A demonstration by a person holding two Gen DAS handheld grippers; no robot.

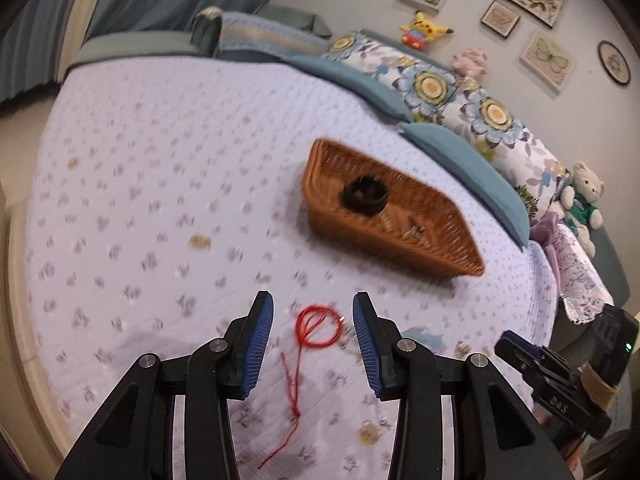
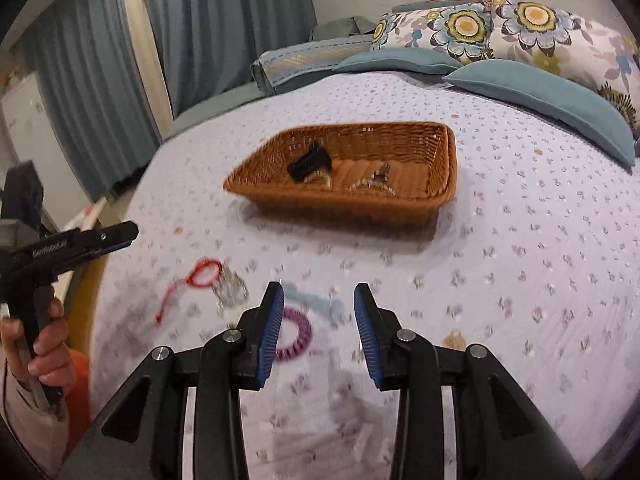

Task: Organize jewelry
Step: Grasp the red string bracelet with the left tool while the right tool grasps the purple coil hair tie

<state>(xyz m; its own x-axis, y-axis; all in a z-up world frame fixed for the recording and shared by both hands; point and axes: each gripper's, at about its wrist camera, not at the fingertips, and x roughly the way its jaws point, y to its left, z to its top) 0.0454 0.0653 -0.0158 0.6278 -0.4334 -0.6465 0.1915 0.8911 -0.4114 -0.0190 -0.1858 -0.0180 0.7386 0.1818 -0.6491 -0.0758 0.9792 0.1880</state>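
A brown wicker basket (image 1: 448, 224) (image 2: 444, 168) sits on the bed and holds a black scrunchie (image 1: 364, 196) (image 2: 310, 166) and small silvery pieces (image 2: 378, 178). A red string bracelet (image 1: 316, 330) (image 2: 204, 274) lies on the quilt between the fingers of my open left gripper (image 1: 313, 320). A silvery chain (image 2: 232, 290) lies beside it. A purple coil hair tie (image 2: 296, 336) lies just left of the gap of my open, empty right gripper (image 2: 319, 312), partly behind its left finger (image 2: 272, 328).
The bed has a white flowered quilt (image 1: 160, 184) (image 2: 540, 240). Blue and floral pillows (image 2: 540, 92) line its head with plush toys (image 1: 424, 30). Curtains (image 2: 100, 80) hang at the left. The other gripper shows at each view's edge (image 1: 556, 384) (image 2: 72, 244).
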